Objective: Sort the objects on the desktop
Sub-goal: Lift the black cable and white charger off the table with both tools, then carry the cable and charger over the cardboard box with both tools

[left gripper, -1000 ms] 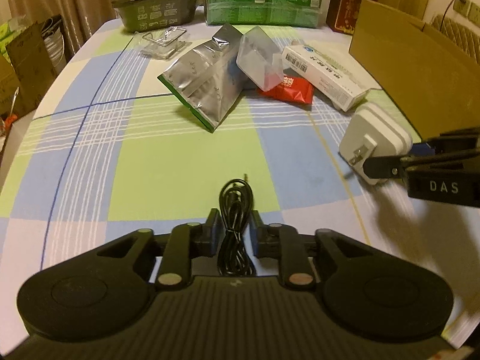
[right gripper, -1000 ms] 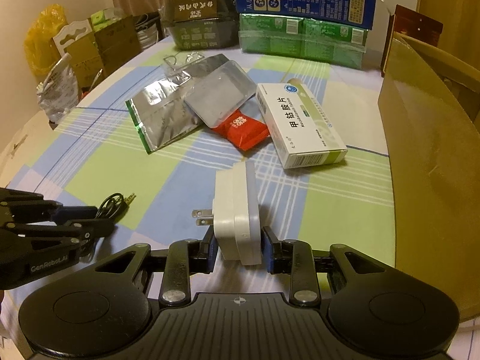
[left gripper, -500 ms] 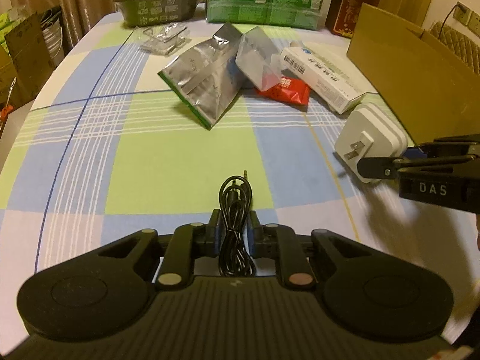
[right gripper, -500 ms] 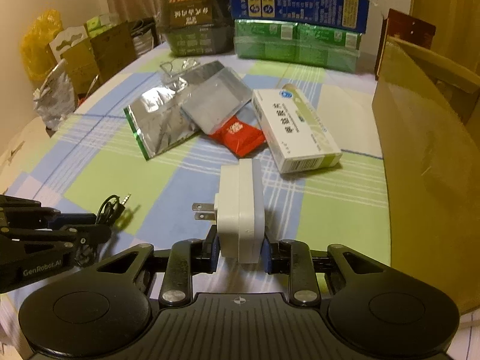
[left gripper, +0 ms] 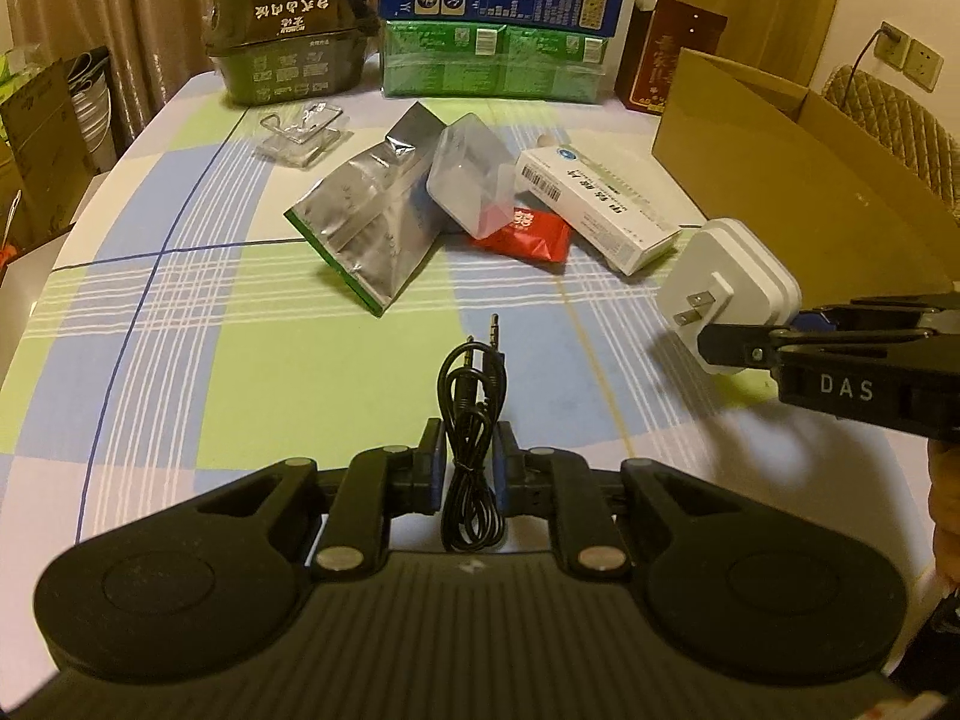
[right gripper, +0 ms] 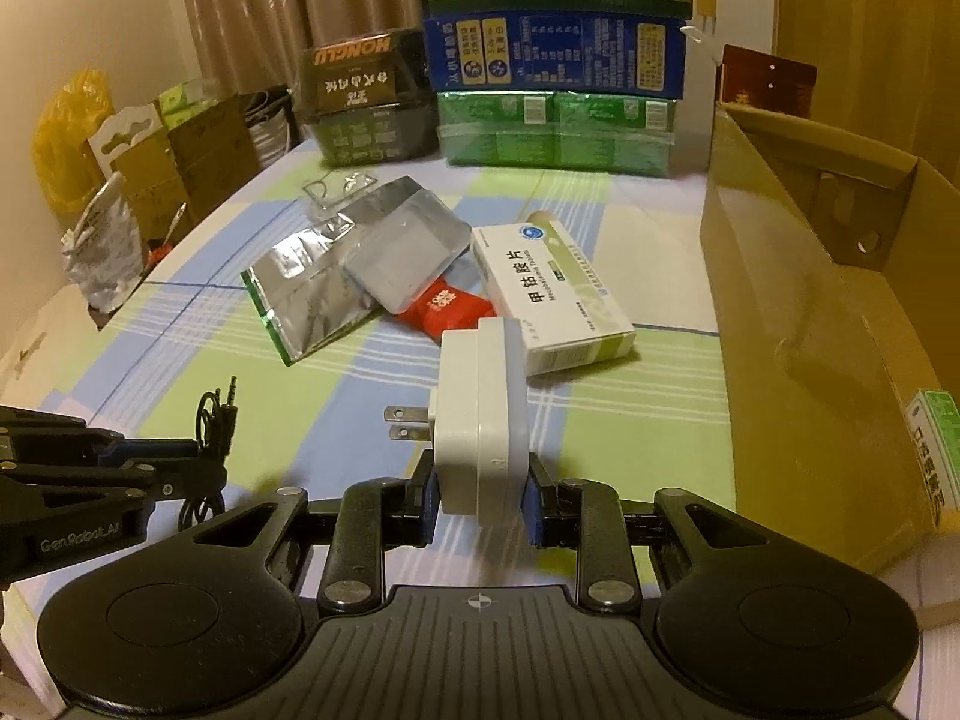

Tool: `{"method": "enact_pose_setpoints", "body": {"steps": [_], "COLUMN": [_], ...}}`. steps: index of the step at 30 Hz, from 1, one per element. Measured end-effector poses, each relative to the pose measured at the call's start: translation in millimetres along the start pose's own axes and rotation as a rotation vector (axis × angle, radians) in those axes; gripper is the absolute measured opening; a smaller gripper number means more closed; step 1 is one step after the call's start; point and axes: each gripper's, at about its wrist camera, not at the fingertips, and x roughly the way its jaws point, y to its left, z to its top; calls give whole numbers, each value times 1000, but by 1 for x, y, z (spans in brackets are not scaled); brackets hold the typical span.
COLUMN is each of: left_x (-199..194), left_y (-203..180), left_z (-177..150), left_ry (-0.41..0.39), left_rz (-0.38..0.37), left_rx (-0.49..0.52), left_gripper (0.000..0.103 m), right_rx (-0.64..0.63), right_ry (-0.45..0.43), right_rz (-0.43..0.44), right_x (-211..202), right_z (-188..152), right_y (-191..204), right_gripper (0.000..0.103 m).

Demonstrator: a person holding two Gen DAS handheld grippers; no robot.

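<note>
A coiled black audio cable [left gripper: 473, 432], its 2 plugs pointing up the frame, sits clamped between the jaws of the left gripper [left gripper: 469, 461] at lower centre of the left wrist view, lifted clear of the checked tablecloth [left gripper: 180, 324]. At right of that frame, the right gripper [left gripper: 729, 343] pinches a white plug adapter [left gripper: 729, 288] by its flat sides, its 2 prongs aimed left, a hold that likely keeps the prongs free of the pads. Each item appears raised for carrying, probably toward the open cardboard box [right gripper: 840, 324] filling the right of the right wrist view. That view shows the box's inner wall and a green-and-white packet [right gripper: 933, 450] at its near edge, which the left camera does not; the left camera alone shows the cable's full coil. Unsorted in mid-frame lie a silver foil pouch [left gripper: 366, 228], a clear plastic case [left gripper: 471, 183], a red sachet [left gripper: 528, 234] and a white medicine box [left gripper: 600, 210], touching or overlapping. Stacked cartons [left gripper: 498, 18] line the table's far edge.
</note>
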Motion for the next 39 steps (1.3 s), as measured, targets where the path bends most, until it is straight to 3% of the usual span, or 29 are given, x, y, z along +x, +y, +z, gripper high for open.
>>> {"method": "enact_pose_setpoints", "body": {"steps": [10, 19, 29, 39], "left_x": [-11, -28, -54, -69], "left_y": [0, -26, -81, -171], "left_z": [5, 28, 65, 117], "left_ry": [-23, -79, -135, -195], "left_rz": [-25, -60, -114, -245], "left_rx": [-5, 34, 83, 139], "left_gripper": [12, 12, 12, 12], "right_rx": [6, 4, 36, 88], "right_ry": [-32, -96, -191, -186], "right_rz": [1, -17, -106, -236], "right_x": [-12, -46, -110, -149], "right_z": [0, 17, 47, 50], "right_y": [1, -9, -59, -144], "right_gripper": [24, 24, 24, 24]}}
